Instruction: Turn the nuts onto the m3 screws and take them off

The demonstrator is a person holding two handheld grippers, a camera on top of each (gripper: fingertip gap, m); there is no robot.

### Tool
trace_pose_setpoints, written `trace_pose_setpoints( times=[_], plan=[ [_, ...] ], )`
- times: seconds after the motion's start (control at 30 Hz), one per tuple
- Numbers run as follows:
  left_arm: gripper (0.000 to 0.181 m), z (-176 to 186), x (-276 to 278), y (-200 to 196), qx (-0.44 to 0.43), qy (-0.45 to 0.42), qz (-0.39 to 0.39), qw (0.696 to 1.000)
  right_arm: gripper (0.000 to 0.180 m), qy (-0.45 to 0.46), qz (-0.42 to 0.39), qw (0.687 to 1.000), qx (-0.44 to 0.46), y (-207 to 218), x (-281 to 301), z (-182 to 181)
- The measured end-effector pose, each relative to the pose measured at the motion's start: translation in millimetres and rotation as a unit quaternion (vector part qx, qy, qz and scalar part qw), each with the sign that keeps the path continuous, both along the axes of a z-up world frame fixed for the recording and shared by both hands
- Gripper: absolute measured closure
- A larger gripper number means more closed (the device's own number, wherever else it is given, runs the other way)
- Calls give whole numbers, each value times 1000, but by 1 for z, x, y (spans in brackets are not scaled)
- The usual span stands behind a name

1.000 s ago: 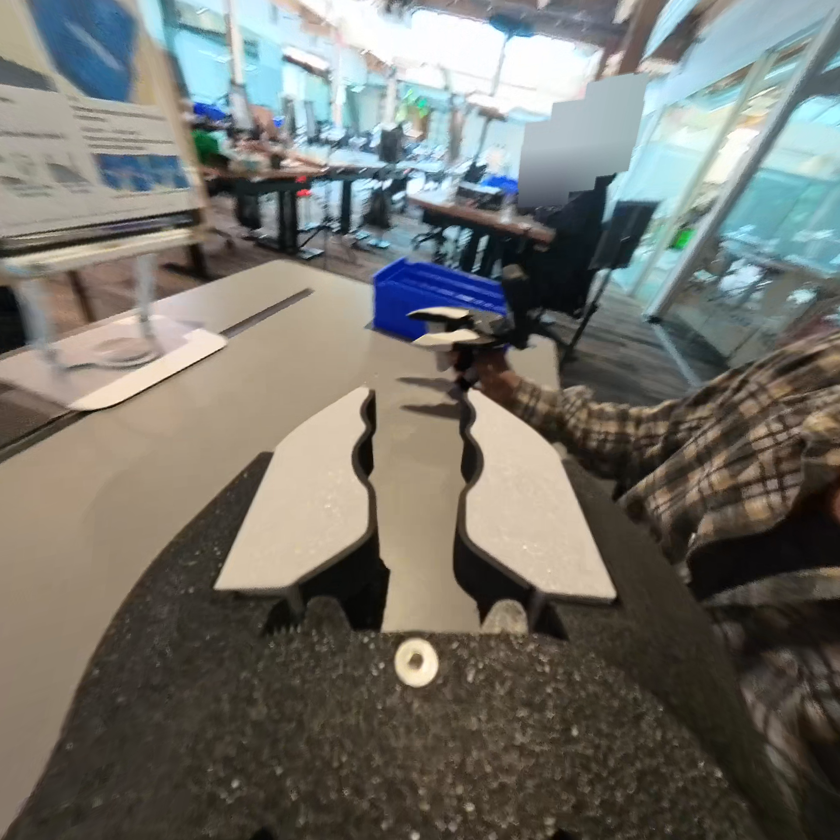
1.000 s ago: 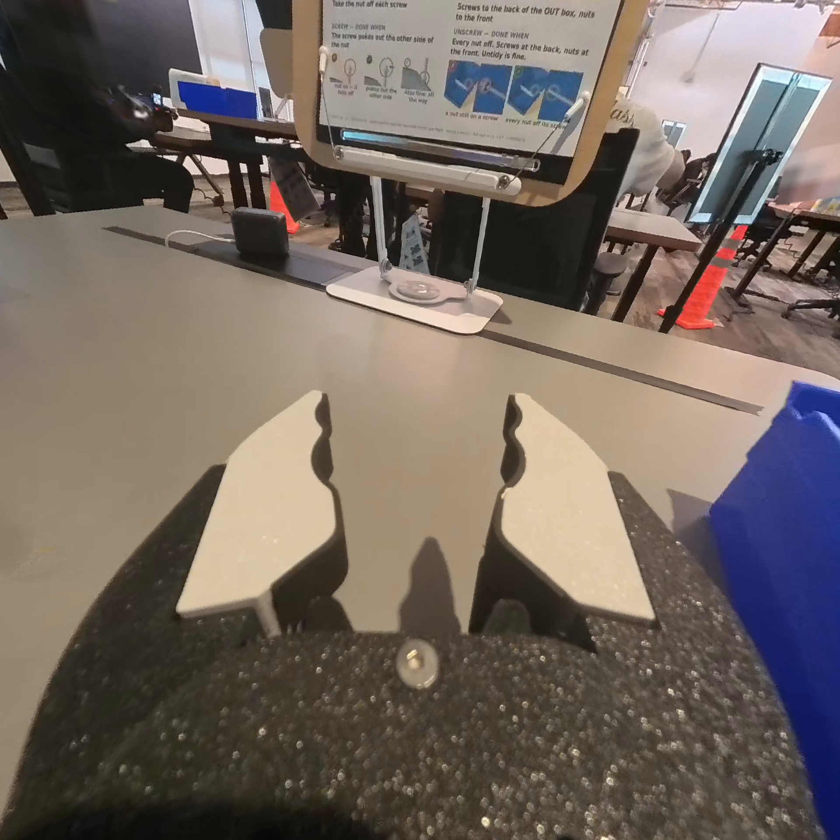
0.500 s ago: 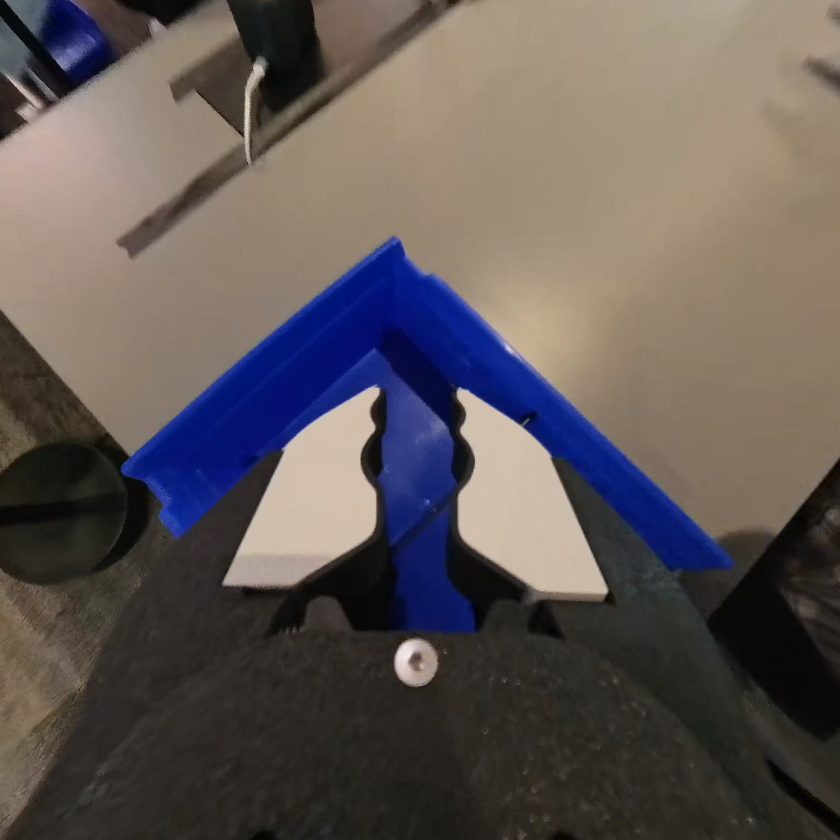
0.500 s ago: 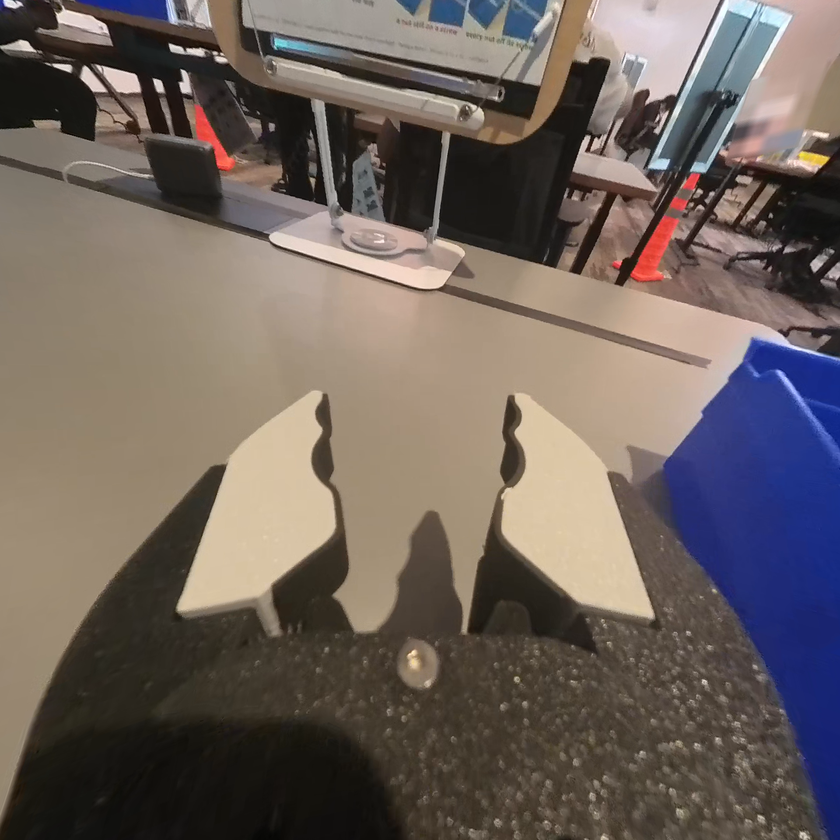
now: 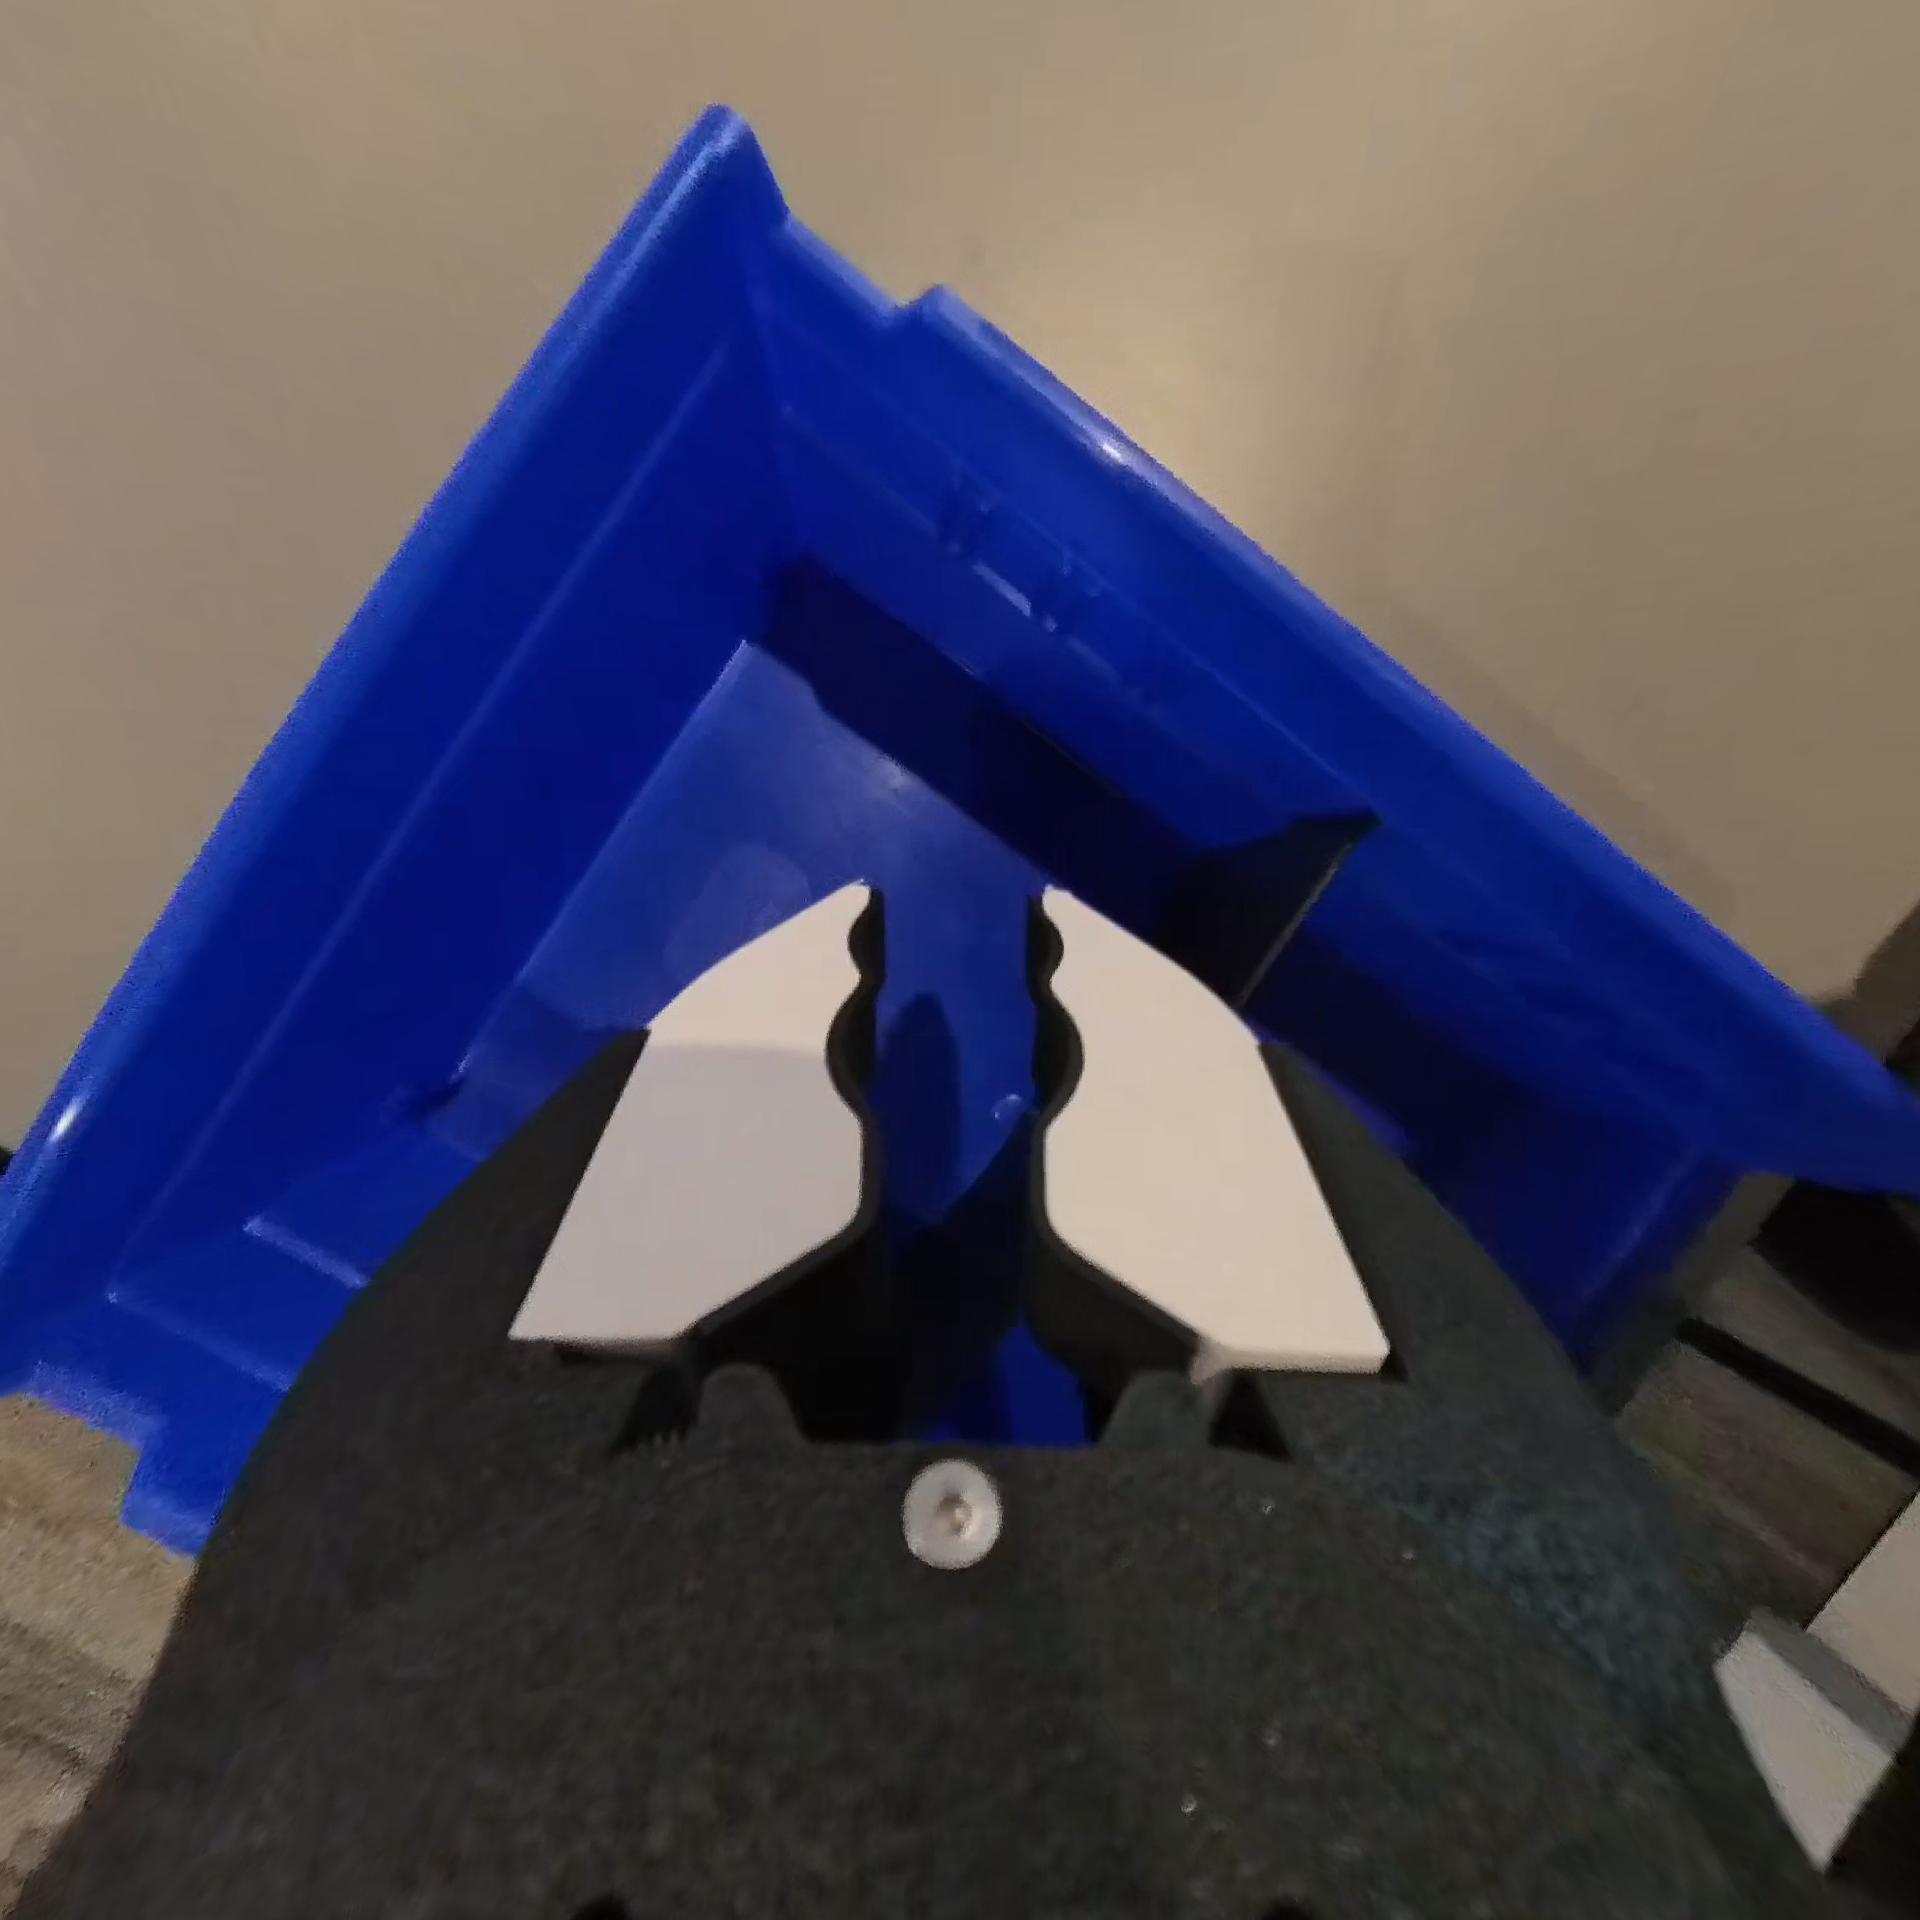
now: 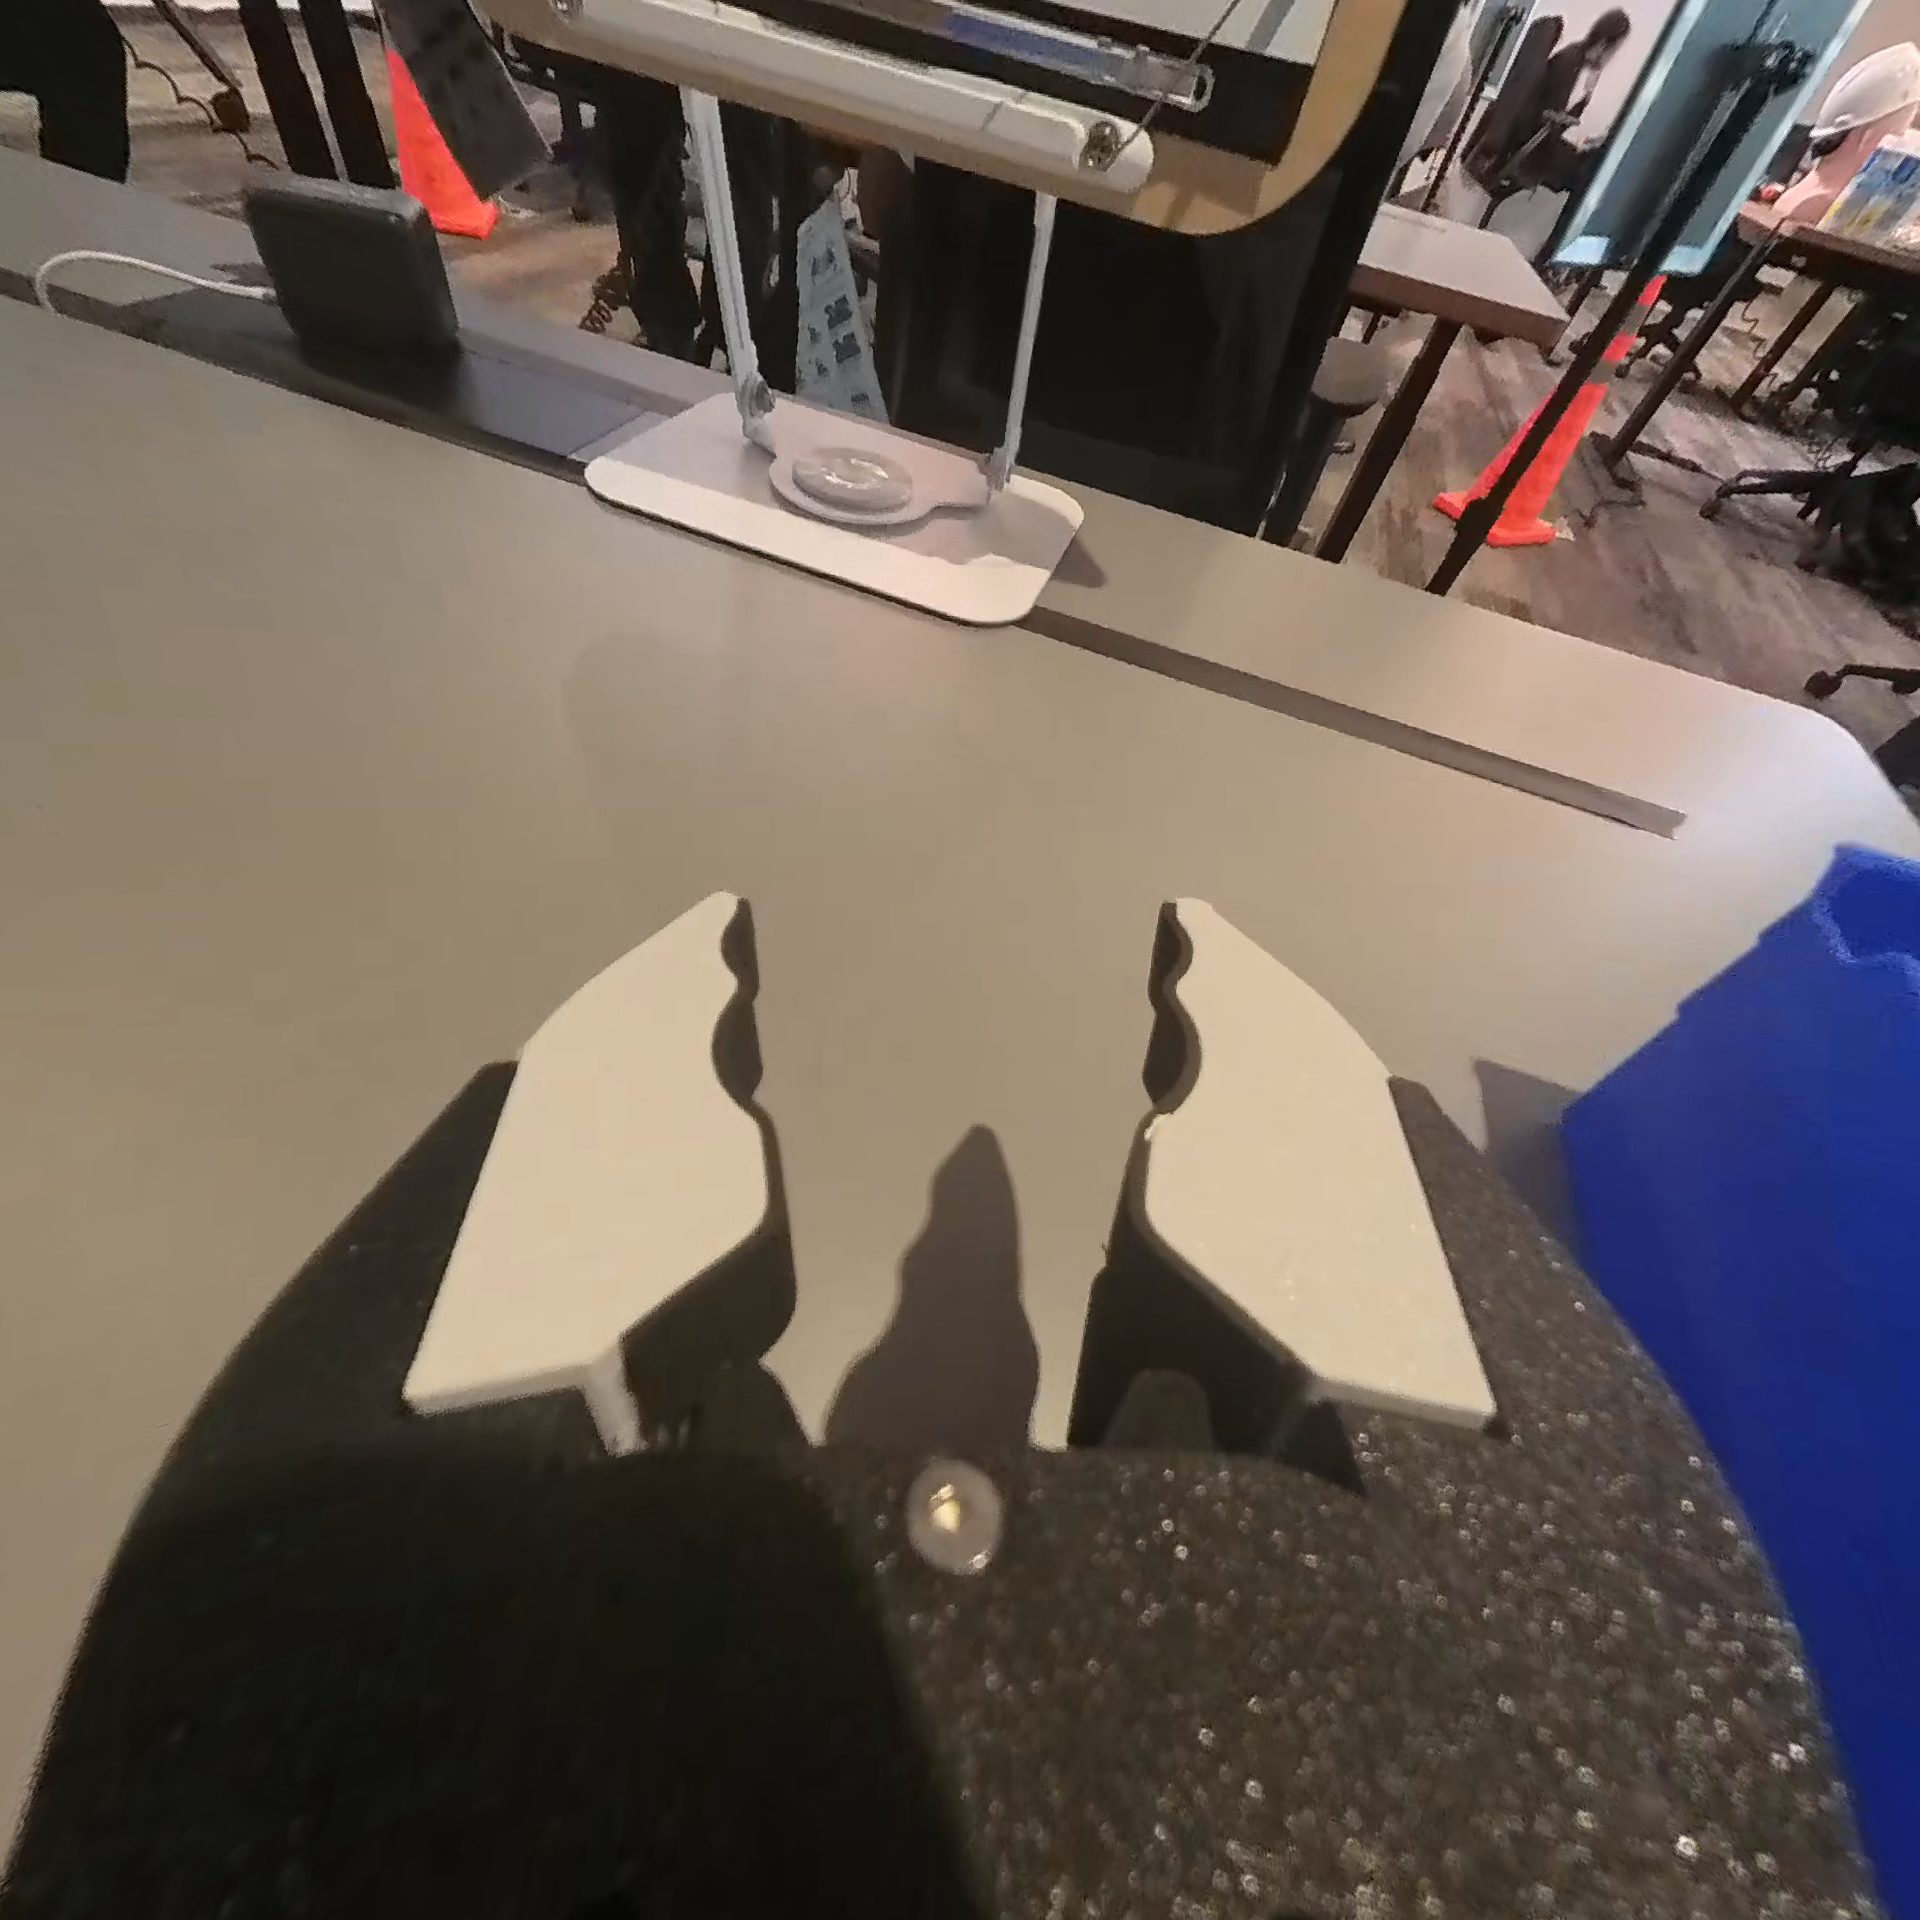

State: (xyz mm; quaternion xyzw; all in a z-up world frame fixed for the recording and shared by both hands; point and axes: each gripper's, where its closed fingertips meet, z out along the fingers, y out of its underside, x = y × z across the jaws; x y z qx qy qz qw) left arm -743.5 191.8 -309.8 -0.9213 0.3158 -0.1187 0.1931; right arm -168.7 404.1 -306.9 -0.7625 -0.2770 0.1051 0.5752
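No screws or nuts show clearly in either view. My left gripper point(image 5: 951, 914) points down into a corner of a blue plastic bin point(image 5: 582, 582). Its jaws stand a narrow gap apart with only the bin's blue floor between them, and the fingers point(image 5: 717, 1174) hold nothing. My right gripper point(image 6: 956, 920) is wide open and empty, low over the grey table point(image 6: 312, 727). The same blue bin point(image 6: 1756, 1195) stands just to the right of its right finger point(image 6: 1299, 1174).
A white stand base point(image 6: 831, 499) holding an instruction board sits at the table's far side. A black box with a white cable point(image 6: 348, 265) lies at the far left. Orange cones point(image 6: 1507, 488), other tables and chairs lie beyond the table's edge. Left tips to right tips: about 60 centimeters.
My left gripper swung from looking across the table to pointing down into the blue bin, then dropped closer to its floor. My right gripper tilted down and shifted slightly forward, staying open.
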Motion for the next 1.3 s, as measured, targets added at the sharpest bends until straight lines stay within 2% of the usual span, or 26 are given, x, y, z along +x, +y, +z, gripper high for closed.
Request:
trace_pose_setpoints(
  times=[0.57, 0.73, 0.93, 1.3],
  plan=[
    [158, -27, 7, 8, -14, 1, -62, 998, 108, -23, 12, 999, -26, 13, -30, -6],
    [159, -39, 16, 7, -20, 20, -137, 990, 108, -26, 21, 999, -29, 13, -36, -1],
    [155, -41, 25, 15, 23, 48, -243, 969, 107, -29, 25, 999, -25, 10, -40, 5],
    [137, -62, 39, 9, -6, 53, -321, 946, 107, -38, 25, 998, -31, 10, -45, 11]
  ],
)
